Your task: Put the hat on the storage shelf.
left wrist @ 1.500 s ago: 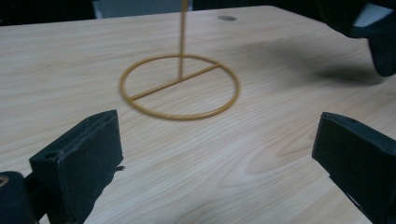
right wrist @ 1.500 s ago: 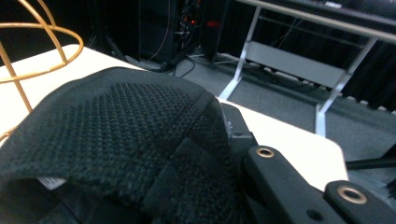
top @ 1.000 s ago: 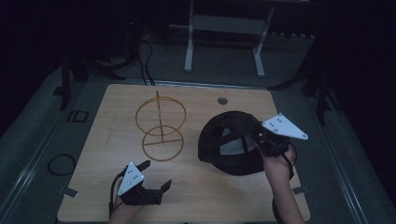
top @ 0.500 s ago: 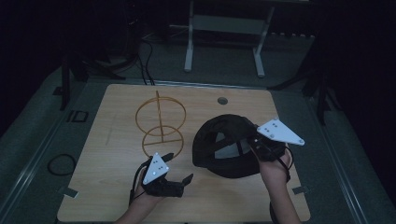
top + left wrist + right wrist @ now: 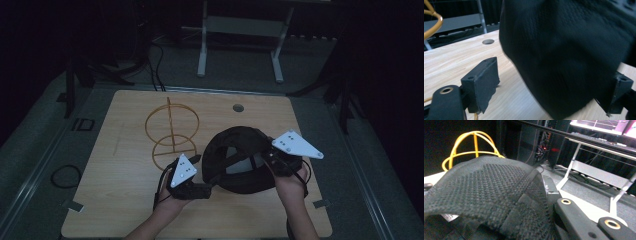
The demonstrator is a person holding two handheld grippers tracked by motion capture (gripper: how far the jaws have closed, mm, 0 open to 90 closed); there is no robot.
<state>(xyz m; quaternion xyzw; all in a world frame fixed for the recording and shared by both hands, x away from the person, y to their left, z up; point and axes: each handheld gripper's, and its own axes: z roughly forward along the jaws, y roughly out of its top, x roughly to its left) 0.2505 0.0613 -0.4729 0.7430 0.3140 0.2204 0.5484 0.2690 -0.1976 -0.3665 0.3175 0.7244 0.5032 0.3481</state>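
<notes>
My left hand-held gripper [image 5: 206, 189] has its jaws spread wide, one on each side of the near edge of the black cap [image 5: 240, 157], not yet pinching it. My right hand-held gripper [image 5: 267, 161] is clamped on the cap's mesh rim at the opposite side, holding it over the wooden counter [image 5: 115, 165]. Beyond my left gripper and just beside the cap stands the gold wire stand [image 5: 171, 131].

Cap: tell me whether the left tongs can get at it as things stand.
Probably yes: the left tongs stand open, with the cap's black fabric already hanging between the jaws, and nothing blocks them.
</notes>
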